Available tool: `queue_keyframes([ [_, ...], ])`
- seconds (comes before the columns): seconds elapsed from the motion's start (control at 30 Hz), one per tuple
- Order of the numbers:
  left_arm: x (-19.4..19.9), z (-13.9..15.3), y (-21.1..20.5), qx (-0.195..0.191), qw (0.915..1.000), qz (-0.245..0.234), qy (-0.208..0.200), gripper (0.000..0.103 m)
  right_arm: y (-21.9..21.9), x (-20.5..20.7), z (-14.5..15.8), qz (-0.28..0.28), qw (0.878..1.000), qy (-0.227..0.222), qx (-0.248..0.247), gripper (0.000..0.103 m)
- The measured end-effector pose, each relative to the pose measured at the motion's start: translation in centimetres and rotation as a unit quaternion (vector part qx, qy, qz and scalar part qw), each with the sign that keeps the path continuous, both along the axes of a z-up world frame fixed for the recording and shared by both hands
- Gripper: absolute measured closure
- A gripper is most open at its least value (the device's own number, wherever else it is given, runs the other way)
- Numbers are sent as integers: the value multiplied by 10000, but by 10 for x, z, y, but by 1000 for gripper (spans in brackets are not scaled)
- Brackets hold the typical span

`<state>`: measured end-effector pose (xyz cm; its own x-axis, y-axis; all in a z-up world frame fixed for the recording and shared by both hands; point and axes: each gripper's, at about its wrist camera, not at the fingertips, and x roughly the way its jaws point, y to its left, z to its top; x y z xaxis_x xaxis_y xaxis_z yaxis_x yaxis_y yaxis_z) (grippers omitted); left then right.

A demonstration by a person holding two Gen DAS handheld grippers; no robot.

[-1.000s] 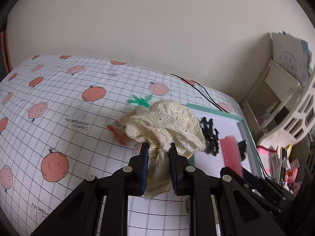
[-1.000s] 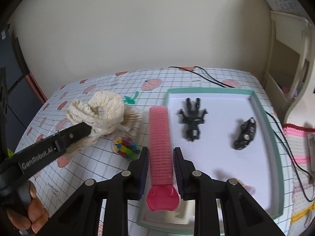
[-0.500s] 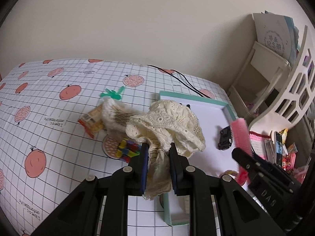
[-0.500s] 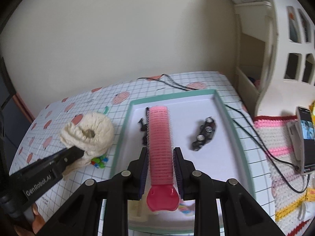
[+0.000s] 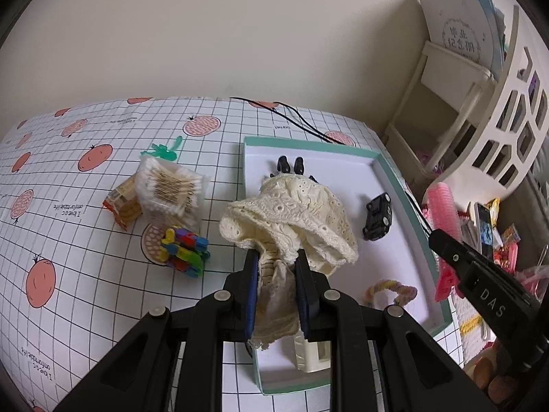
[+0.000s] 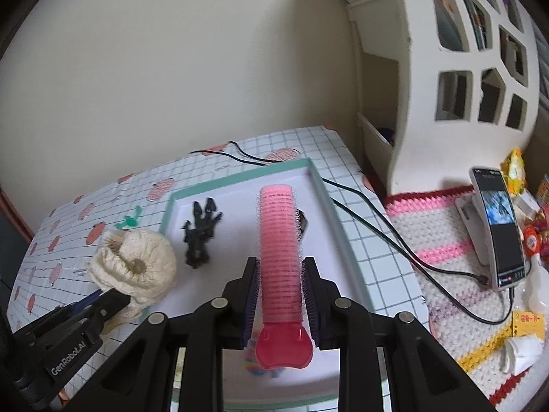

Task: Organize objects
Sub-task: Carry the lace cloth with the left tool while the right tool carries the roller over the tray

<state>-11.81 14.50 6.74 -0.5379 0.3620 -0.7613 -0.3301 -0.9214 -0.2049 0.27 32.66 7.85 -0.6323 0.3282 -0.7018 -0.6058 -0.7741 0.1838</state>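
Observation:
My left gripper (image 5: 277,257) is shut on a cream lace cloth (image 5: 291,216), held above the left part of a white tray with a teal rim (image 5: 394,178). The same cloth (image 6: 137,267) shows in the right wrist view. My right gripper (image 6: 279,267) is shut on a pink hair roller (image 6: 279,240), held over the tray (image 6: 240,175). In the tray lie a black claw clip (image 6: 199,237), a black toy car (image 5: 377,216), a pastel twisted hair tie (image 5: 391,290) and a cream clip (image 5: 308,353). The car is mostly hidden behind the roller in the right wrist view.
On the tomato-print tablecloth left of the tray lie a cotton swab pack (image 5: 171,189), a snack packet (image 5: 123,202), colourful pegs (image 5: 185,247) and a green clip (image 5: 163,151). Black cables (image 6: 377,230) run to a phone (image 6: 497,230) on a crochet mat. A white shelf (image 6: 463,68) stands right.
Both grippers have swung right, toward the tray: the cloth now hangs over its left part and the roller over its right side. Both grips stayed shut.

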Motion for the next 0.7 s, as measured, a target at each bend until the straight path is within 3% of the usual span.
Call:
queue_keyframes([
  [0.7, -1, -33, 15, -312, 9968, -300, -669, 81, 9, -6, -38, -43, 9955, -825, -459, 76],
])
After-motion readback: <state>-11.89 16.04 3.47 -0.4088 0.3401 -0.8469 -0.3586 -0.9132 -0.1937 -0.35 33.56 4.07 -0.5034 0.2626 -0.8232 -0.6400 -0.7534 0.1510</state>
